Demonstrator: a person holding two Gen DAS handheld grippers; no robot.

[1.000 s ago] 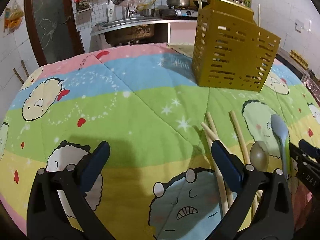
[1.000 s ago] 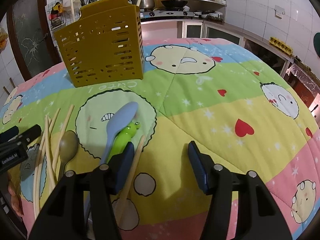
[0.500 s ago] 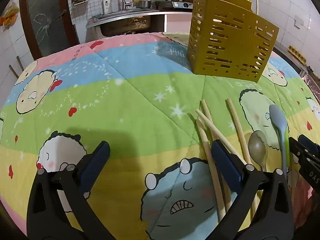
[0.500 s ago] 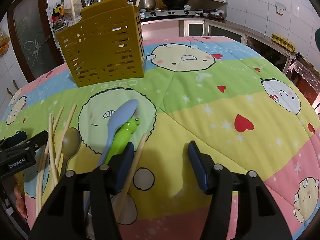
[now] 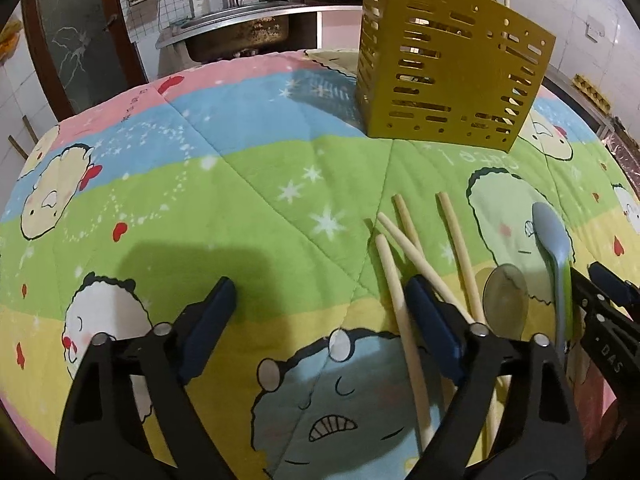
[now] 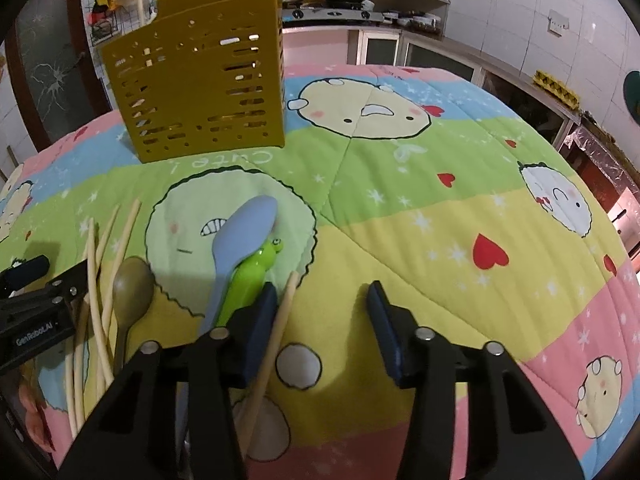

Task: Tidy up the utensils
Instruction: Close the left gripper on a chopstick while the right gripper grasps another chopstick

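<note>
My left gripper [image 5: 316,304] is narrowing around one chopstick [image 5: 400,308] (pads not touching it yet); my right gripper [image 6: 322,300] is closing over another chopstick [image 6: 276,332], unpinched; yellow utensil holder [image 6: 200,92] stands behind

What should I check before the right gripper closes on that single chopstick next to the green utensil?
1. Chopstick between the right gripper fingers: ok; jaws have just been closing.
2. Pads touching it: not ok, not pressing yet.
3. Green utensil outside the jaws: ok, it is left of them.
4. Yellow holder upright: ok.
5. Left gripper empty: ok, open.
</note>
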